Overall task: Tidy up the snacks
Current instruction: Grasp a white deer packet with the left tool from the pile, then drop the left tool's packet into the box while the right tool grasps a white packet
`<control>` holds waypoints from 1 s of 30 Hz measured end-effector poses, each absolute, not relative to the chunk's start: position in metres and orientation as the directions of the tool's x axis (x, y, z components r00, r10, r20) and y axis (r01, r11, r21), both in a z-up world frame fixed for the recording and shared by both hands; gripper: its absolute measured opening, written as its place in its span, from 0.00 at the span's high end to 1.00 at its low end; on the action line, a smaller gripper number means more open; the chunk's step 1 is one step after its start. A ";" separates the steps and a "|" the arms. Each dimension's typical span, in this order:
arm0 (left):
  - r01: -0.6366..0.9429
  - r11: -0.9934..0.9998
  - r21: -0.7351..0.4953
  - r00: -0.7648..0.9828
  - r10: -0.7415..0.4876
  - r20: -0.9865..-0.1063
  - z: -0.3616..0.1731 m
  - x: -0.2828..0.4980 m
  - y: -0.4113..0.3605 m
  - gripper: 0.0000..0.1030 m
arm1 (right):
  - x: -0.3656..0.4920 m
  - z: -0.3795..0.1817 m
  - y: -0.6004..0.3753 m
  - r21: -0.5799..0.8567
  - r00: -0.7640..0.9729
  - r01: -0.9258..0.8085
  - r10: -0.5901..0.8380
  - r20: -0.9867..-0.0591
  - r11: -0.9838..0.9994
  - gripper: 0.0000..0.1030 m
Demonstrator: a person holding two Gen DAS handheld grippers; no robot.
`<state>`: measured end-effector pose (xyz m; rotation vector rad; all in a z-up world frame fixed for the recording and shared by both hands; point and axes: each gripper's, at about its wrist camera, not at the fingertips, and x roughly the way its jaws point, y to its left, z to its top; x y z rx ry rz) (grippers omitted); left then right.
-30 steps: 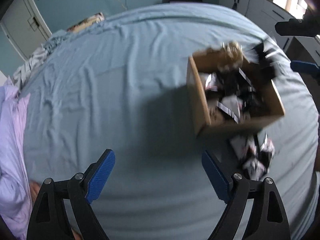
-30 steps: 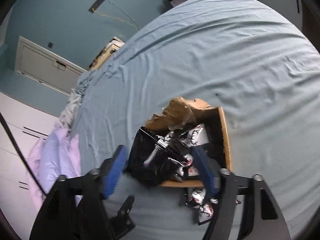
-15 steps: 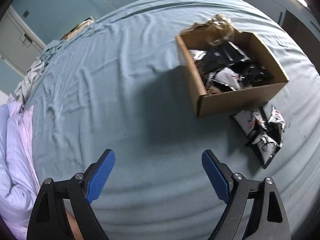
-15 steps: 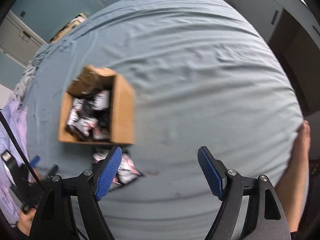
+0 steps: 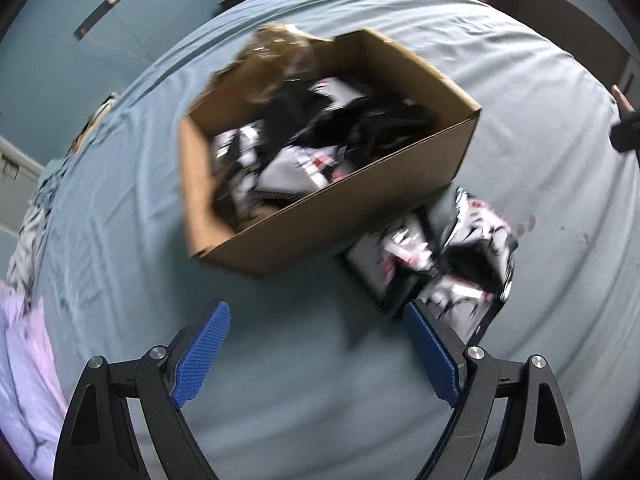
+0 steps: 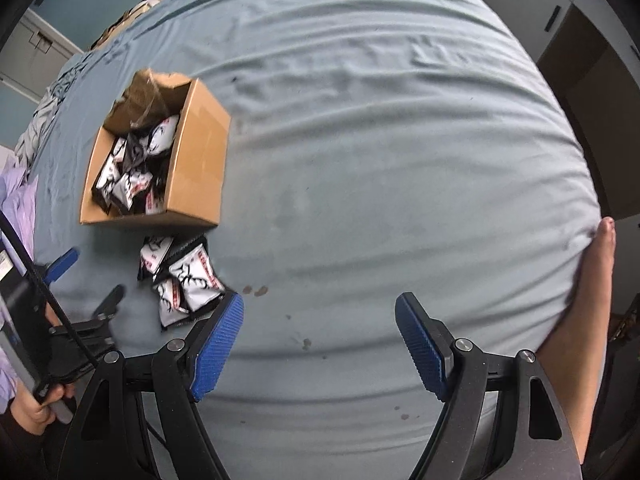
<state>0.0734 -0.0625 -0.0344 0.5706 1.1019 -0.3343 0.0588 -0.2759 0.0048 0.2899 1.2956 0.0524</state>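
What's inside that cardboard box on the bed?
The cardboard box holds a heap of black-and-white snack packets, with crumpled brown wrapping at its far end. Whatever lies beneath the top packets is covered.

Matt brown cardboard box (image 6: 188, 160), glossy snack packets (image 6: 188, 280) — all on a wrinkled cloth bedsheet (image 6: 380, 140).

dim daylight | left view motion-blurred | right sharp | fisheye-warped edges

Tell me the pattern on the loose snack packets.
White with black antler prints, clearest in the right wrist view.
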 end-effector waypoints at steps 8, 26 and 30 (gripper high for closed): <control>0.457 0.879 0.140 0.309 -0.009 -0.951 -0.066 0.112 -0.080 0.11 | 0.057 -0.017 -0.278 0.285 0.226 0.116 0.255 -0.940 0.951 0.25; 0.440 0.889 -0.127 0.233 -0.250 -0.940 -0.019 0.103 -0.057 0.87 | 0.082 -0.053 -0.235 0.302 0.209 0.095 0.278 -0.938 0.948 0.25; 0.431 0.886 -0.174 0.272 -0.311 -0.910 0.007 0.103 -0.033 0.87 | 0.093 -0.059 -0.221 0.336 0.209 0.113 0.308 -0.928 0.935 0.25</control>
